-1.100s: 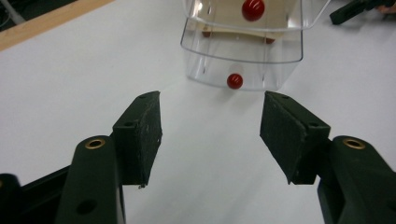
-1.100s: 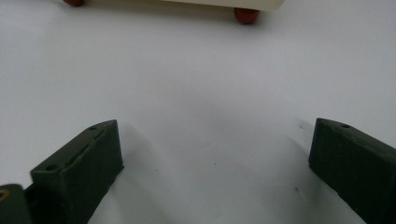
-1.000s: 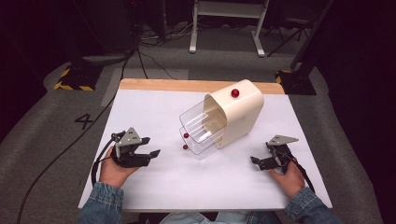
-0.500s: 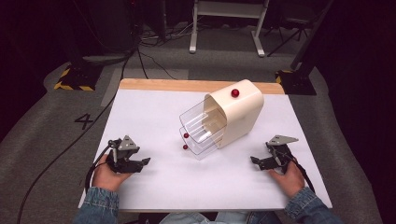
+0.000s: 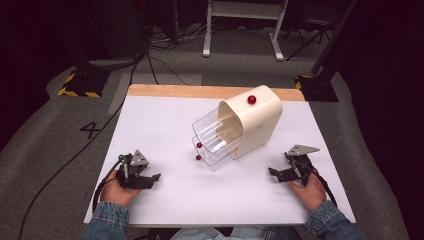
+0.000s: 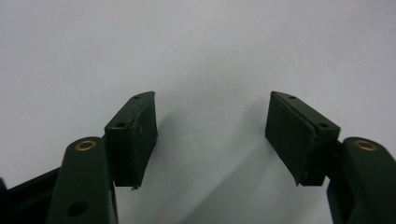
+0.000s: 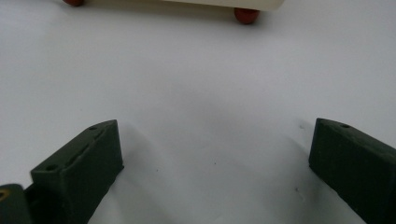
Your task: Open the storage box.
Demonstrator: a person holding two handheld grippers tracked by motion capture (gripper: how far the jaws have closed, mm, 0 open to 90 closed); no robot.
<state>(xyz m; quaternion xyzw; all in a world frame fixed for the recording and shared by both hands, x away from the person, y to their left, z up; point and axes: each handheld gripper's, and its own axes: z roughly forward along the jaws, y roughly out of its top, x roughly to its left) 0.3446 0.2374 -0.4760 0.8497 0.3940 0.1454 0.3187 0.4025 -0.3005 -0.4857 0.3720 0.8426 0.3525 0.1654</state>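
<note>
A cream drawer cabinet (image 5: 255, 122) stands mid-table, turned at an angle, with a red knob (image 5: 251, 99) on top. Two clear drawers (image 5: 217, 137) with small red knobs (image 5: 199, 145) stick out toward the front left. My left gripper (image 5: 154, 177) rests low at the front left of the white table (image 5: 165, 120). It is open, its jaws have just been opening, and nothing lies between them (image 6: 212, 121). My right gripper (image 5: 273, 172) sits at the front right, open and empty (image 7: 215, 144), facing the cabinet's base (image 7: 224, 2) and its red feet (image 7: 246, 15).
A wooden strip (image 5: 200, 91) edges the table's far side. Beyond it are grey floor, cables (image 5: 150, 60), a white frame stand (image 5: 240, 30) and a yellow-black striped base (image 5: 80, 90). Bare white surface lies between both grippers and the cabinet.
My left hand has sunk toward the table and drawn slightly nearer the front edge. The right hand, cabinet and drawers have stayed put.
</note>
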